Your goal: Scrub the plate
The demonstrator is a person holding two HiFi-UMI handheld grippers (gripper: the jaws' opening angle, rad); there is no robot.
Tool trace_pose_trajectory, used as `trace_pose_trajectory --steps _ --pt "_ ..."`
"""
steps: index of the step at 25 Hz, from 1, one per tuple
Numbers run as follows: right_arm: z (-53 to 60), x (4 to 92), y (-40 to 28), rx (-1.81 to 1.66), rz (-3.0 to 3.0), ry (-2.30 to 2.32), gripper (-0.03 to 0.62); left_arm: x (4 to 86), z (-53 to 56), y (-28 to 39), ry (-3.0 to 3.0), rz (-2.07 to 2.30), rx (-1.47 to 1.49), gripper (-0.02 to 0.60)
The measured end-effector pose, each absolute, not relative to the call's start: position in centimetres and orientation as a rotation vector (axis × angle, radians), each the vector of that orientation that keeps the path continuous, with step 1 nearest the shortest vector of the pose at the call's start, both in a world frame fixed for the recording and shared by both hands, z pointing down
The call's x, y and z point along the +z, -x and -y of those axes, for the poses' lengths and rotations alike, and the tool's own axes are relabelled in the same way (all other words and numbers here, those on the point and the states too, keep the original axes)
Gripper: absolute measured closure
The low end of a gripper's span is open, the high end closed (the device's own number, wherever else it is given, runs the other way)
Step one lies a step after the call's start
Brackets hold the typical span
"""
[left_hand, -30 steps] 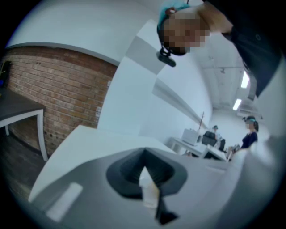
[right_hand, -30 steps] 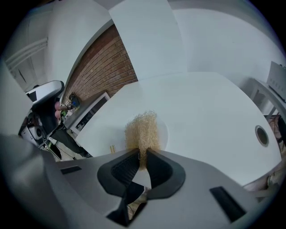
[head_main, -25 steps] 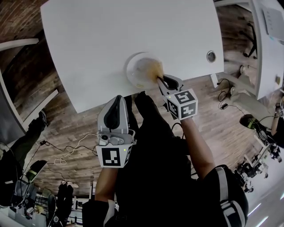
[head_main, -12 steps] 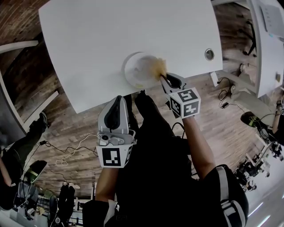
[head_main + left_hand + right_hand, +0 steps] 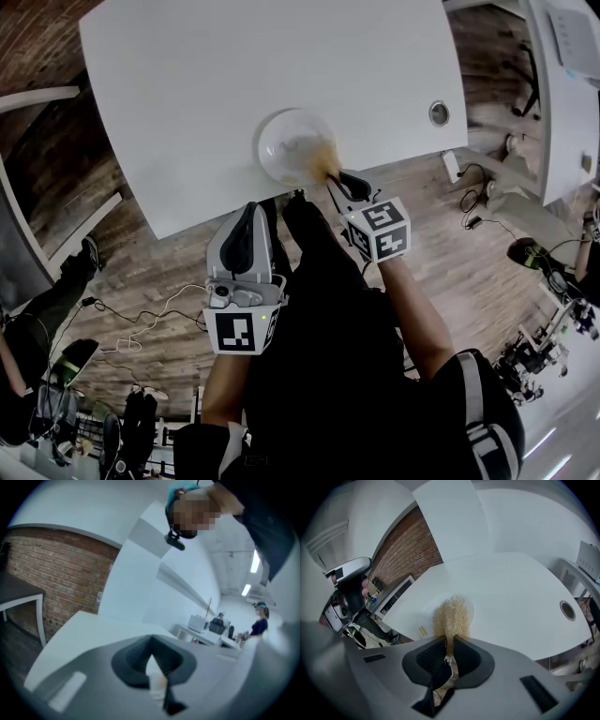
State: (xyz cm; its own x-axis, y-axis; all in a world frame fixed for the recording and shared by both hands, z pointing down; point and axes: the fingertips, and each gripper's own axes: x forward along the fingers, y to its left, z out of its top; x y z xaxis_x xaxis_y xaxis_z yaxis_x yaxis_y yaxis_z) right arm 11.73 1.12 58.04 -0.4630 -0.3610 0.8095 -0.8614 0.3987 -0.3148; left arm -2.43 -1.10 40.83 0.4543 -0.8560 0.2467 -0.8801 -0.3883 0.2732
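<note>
A white plate (image 5: 286, 142) lies near the front edge of the white table (image 5: 225, 75). A tan fibrous scrubber (image 5: 322, 159) rests on the plate's near right part. My right gripper (image 5: 332, 177) is shut on the scrubber, and its marker cube (image 5: 378, 228) sits over the floor. In the right gripper view the scrubber (image 5: 451, 617) sticks out past the jaws onto the plate (image 5: 428, 612). My left gripper (image 5: 247, 214) is shut and holds nothing. It stays off the table, below its front edge. The left gripper (image 5: 151, 657) view shows only the room.
A round cable hole (image 5: 439, 113) sits in the table's right corner and also shows as a hole (image 5: 567, 610) in the right gripper view. Cables (image 5: 141, 319) lie on the wooden floor to the left. Another desk (image 5: 562, 84) stands at the right.
The right gripper has drawn the scrubber from the plate's right rim back toward the near edge, and its cube has swung left. The left gripper has stayed where it was.
</note>
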Motion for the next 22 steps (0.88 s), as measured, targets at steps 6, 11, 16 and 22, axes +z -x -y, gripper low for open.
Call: trace_pose_trajectory --steps 6,11,16,22 --pt "-2.6 57.8 -10.0 0.990 2.040 -0.974 0.551 40.7 0.7 2.0 -2.351 1.469 0.084 0.578" --pt "-3.0 57.1 -8.3 0.998 2.083 -0.931 0.551 40.4 0.5 1.6 -2.357 1.470 0.082 0.578" --pt "-2.7 55.9 -7.0 0.986 2.129 -0.925 0.551 39.7 0.4 2.0 -2.366 1.483 0.074 0.578" --pt "-0.7 53.1 -6.9 0.934 2.198 -0.968 0.551 38.2 0.9 1.9 -2.386 1.505 0.044 0.578"
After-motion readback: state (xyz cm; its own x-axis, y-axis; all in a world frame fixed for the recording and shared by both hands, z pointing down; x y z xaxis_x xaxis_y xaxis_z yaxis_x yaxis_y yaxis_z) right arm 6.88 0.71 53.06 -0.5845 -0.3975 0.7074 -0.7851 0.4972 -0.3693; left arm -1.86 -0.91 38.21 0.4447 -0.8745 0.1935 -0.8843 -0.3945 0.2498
